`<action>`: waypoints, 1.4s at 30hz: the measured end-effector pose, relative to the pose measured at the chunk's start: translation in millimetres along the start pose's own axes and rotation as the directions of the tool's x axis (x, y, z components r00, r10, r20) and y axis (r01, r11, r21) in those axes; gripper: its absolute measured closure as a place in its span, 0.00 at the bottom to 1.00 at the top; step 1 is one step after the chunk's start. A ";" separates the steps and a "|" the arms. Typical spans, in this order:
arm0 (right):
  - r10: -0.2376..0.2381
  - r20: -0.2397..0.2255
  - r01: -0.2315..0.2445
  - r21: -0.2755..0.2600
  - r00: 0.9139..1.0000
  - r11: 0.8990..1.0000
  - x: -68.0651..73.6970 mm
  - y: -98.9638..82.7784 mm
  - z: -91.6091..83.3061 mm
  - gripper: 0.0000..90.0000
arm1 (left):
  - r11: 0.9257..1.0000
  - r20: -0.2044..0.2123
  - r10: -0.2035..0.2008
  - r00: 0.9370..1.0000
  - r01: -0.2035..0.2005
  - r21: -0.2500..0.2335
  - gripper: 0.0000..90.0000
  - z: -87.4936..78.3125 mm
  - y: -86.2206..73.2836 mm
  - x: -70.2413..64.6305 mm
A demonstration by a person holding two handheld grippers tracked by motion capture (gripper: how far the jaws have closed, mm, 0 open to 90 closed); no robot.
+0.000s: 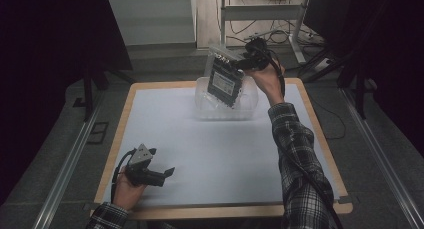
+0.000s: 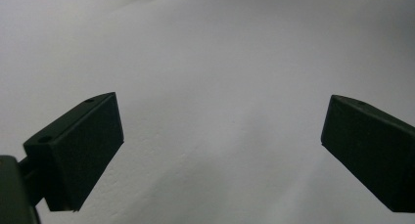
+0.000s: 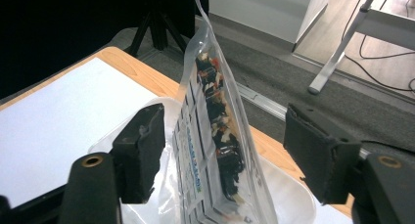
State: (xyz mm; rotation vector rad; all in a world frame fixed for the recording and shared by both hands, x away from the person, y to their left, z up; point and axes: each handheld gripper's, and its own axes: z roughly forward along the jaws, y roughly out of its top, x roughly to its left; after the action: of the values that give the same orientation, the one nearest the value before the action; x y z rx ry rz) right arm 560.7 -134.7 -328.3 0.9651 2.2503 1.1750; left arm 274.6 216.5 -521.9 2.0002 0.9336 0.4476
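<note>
The bench (image 1: pixel 165 139), covered in white paper, fills the middle of the high view. At its upper centre sits a clear plastic tub (image 1: pixel 205 109), and a clear pouch (image 1: pixel 226 79) of dark dried pieces with a printed label stands tilted in it, lower end inside and top above the rim. The placing looks nearly finished: the right tongs (image 3: pixel 222 155) stand open on either side of the pouch, pads apart from it, so only withdrawing seems left. The left tongs (image 1: pixel 162 164), at lower left, rest wide open over bare paper, holding nothing.
</note>
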 end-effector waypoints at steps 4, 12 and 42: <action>0.006 -0.012 -0.006 -0.010 1.000 1.000 -0.4 -2.7 -5.6 0.32 | 1.000 0.002 -0.001 1.000 0.001 0.002 0.02 0.1 0.0 -0.3; -0.002 -0.024 0.002 -0.006 1.000 1.000 1.6 -12.2 -11.9 0.25 | 1.000 0.002 -0.001 1.000 0.001 0.003 0.02 0.2 0.0 -0.4; 0.029 -0.043 -0.031 -0.057 0.999 0.998 10.1 -41.8 -53.9 0.05 | 1.000 -0.004 0.007 1.000 -0.007 0.007 0.02 0.5 0.2 -1.6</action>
State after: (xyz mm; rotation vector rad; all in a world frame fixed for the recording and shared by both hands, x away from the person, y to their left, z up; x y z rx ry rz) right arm 503.6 -172.9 -333.8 0.9639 2.2289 1.2768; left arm 274.0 214.9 -522.0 2.0104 0.9324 0.4524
